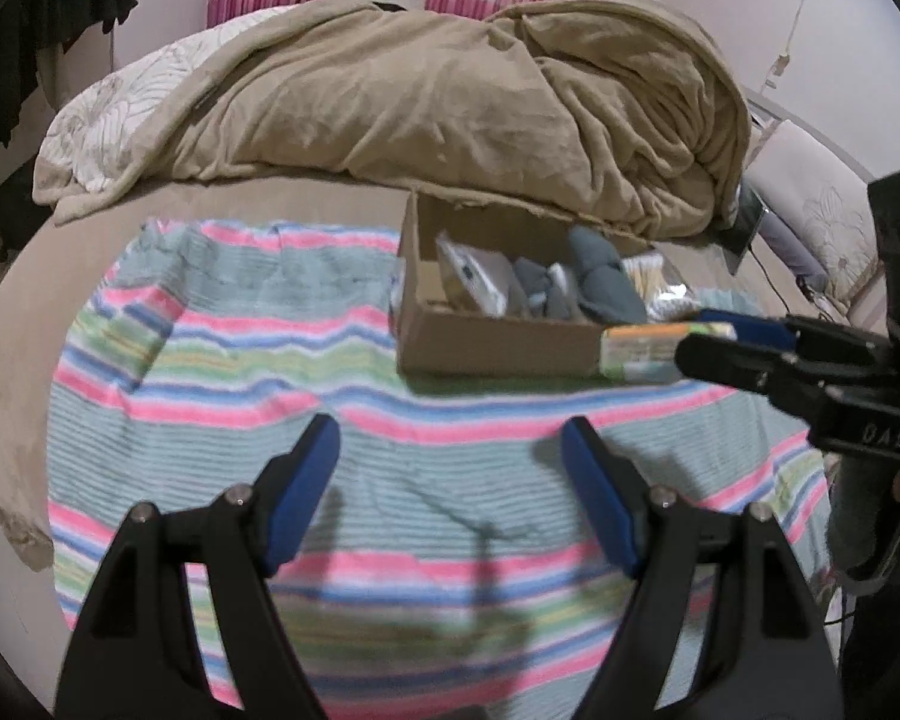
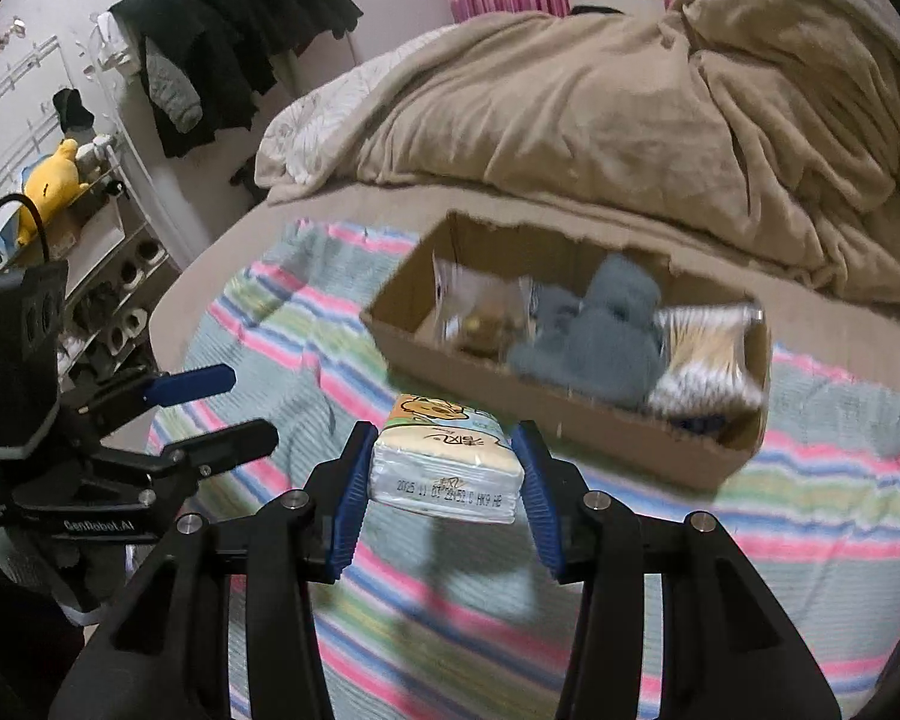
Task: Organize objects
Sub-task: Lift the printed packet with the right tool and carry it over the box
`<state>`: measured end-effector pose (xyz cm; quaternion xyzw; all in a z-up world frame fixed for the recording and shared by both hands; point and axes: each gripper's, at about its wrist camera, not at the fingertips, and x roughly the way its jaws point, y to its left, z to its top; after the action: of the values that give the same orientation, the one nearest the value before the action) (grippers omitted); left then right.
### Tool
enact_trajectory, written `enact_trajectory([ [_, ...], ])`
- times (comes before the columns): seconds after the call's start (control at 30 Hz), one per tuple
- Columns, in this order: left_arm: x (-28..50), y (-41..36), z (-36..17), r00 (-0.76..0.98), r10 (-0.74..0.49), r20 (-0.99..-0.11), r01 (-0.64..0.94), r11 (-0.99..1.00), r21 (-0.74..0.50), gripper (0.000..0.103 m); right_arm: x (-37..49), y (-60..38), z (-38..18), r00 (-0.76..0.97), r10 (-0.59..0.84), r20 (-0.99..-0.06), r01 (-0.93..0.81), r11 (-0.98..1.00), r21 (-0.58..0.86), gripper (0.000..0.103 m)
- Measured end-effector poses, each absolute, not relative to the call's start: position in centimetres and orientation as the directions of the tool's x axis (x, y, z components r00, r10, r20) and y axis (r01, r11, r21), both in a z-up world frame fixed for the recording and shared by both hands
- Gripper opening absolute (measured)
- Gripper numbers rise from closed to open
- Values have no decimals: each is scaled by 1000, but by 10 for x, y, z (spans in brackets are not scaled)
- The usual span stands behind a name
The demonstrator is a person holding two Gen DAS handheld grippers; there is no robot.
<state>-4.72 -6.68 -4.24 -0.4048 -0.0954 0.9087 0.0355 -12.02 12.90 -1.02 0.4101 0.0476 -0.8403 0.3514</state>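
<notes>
A cardboard box (image 1: 498,354) (image 2: 576,414) sits on a striped towel (image 1: 222,360) (image 2: 810,516) on the bed. It holds packets, grey socks (image 2: 600,336) and cotton swabs (image 2: 702,348). My right gripper (image 2: 447,456) is shut on a tissue pack (image 2: 450,462) and holds it above the towel just in front of the box. In the left wrist view that gripper (image 1: 708,336) with the pack (image 1: 642,354) is at the box's right front corner. My left gripper (image 1: 450,450) is open and empty over the towel; it also shows in the right wrist view (image 2: 222,414).
A heaped tan blanket (image 1: 450,102) (image 2: 660,120) lies behind the box. A white pillow (image 1: 810,210) is at the right. Dark clothes (image 2: 234,18) hang on the wall, with a shelf rack holding a yellow plush toy (image 2: 51,186) at the left.
</notes>
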Motion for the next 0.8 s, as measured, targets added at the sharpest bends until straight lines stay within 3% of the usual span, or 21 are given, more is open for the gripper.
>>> enact_trajectory([
  [0.8,-114,-97,-54,-702,111,-703,72,-972,-225,78,-220,80,-17,-439,-566,-698,604,-761,237,49],
])
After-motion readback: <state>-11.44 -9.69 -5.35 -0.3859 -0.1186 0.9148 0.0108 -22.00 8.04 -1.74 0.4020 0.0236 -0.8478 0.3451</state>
